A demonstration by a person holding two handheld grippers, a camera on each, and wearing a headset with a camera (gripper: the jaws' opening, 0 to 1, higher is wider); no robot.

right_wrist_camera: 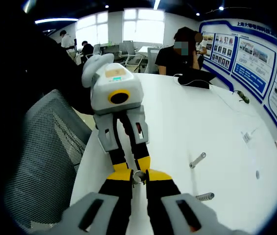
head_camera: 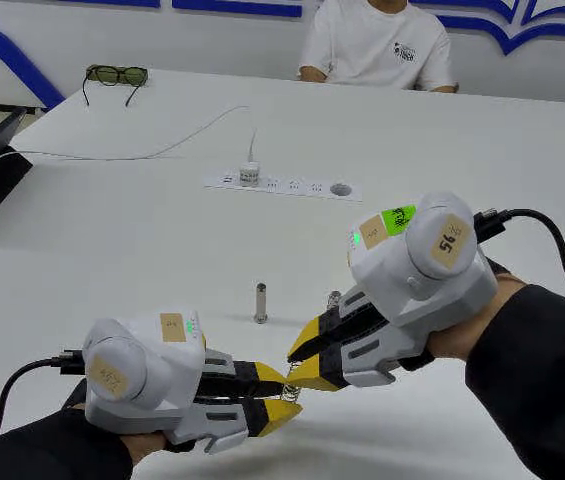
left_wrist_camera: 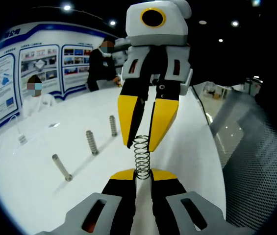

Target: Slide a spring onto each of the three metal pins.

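A small steel spring [head_camera: 290, 388] [left_wrist_camera: 141, 155] [right_wrist_camera: 138, 177] is held between my two grippers near the table's front edge. My left gripper [head_camera: 284, 393] [left_wrist_camera: 142, 175] is shut on its lower end. My right gripper [head_camera: 296, 365] [right_wrist_camera: 139, 175] faces it and is shut on the spring's other end; in the left gripper view the right gripper [left_wrist_camera: 142, 143] comes down from above. A bare metal pin [head_camera: 260, 302] [left_wrist_camera: 61, 167] [right_wrist_camera: 197, 160] stands upright on the white table. Two pins carry springs: one pin [left_wrist_camera: 92, 142] [right_wrist_camera: 204, 197] [head_camera: 334, 298] is partly hidden behind my right gripper, the other pin [left_wrist_camera: 113, 126] stands beyond it.
A white power strip [head_camera: 282, 184] with a plugged cable lies mid-table, and dark glasses [head_camera: 116, 74] lie at the far left. A person in white [head_camera: 377, 40] sits at the far side. A mesh chair [right_wrist_camera: 40, 147] stands by the table's near edge.
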